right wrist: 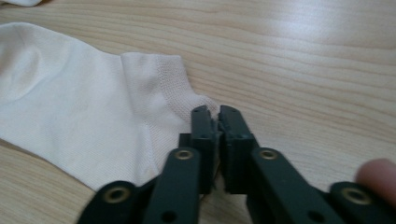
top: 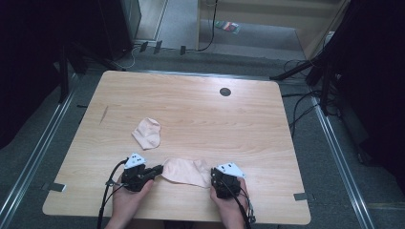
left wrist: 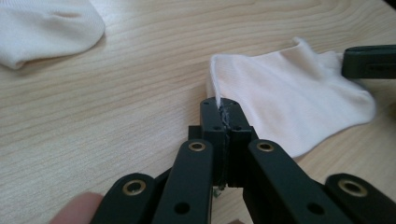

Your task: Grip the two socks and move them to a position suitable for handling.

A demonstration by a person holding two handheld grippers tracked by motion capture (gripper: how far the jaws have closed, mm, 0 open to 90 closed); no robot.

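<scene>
— Two hands at the near edge of the desk (top: 191, 95). Pose?

— Both forearms come in from below, low and level. The left gripper (top: 159, 169) points rightward at the near sock (top: 186, 171); the right gripper (top: 213, 177) points forward and left at its other end.

— Jaw state?

— Left gripper jaws are together, clamped on the sock's edge, which stands up between them. Right gripper jaws are likewise closed, pinching the cuff corner.

— Sock position?

— It lies flat between the two grippers. A second sock (top: 147, 133) rests farther up the desk, well apart.
</scene>
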